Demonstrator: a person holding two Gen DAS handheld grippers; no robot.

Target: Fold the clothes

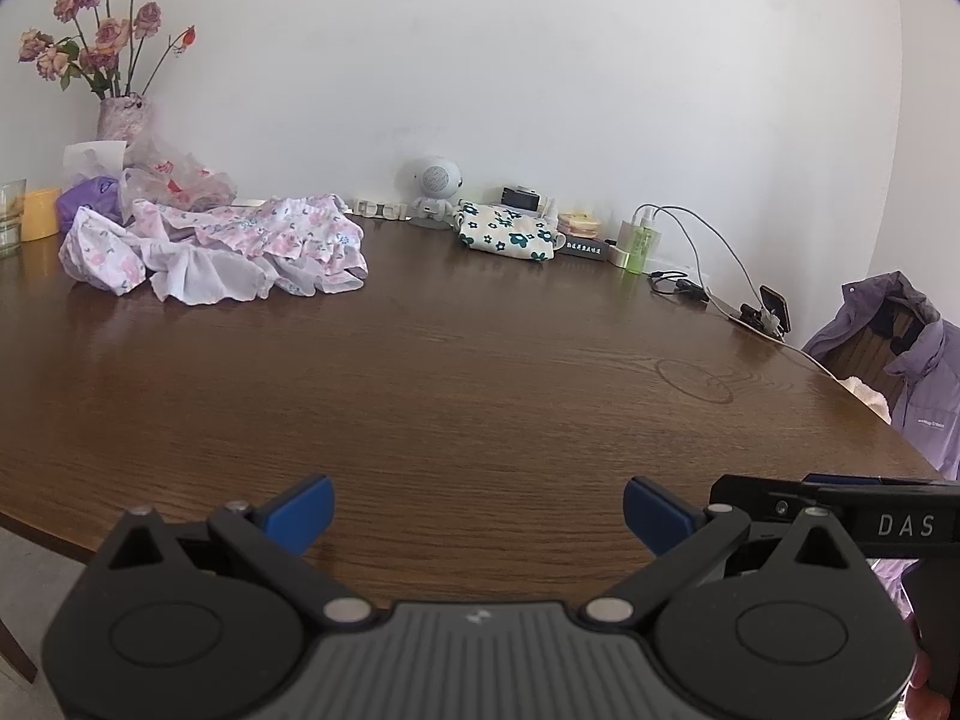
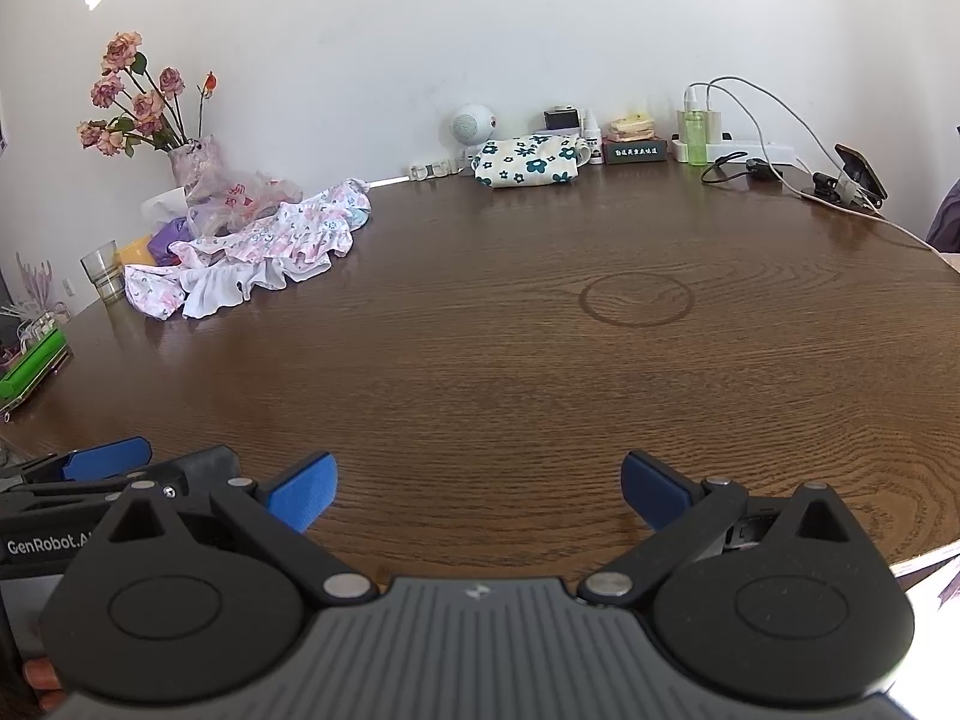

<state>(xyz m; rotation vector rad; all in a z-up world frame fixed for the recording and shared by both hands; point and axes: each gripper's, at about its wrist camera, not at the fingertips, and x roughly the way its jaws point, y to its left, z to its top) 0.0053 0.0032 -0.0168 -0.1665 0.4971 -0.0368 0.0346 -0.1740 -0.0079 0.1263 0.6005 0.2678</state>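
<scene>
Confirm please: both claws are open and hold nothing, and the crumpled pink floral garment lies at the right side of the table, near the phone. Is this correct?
Not quite. The pink floral garment lies at the left side of the table, near the flower vase; the right wrist view shows it. The left claw and right claw are indeed open and hold nothing.

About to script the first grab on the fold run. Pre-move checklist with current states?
1. Left gripper open, nothing held: ok.
2. Right gripper open, nothing held: ok.
3. Pink floral garment in view, crumpled at far left of the wooden table: ok.
4. Garment within grasp now: not ok, it lies far from both grippers.
5. Plastic bag clear of garment: cannot tell.
6. Folded dark-flowered cloth lies apart: ok.
</scene>
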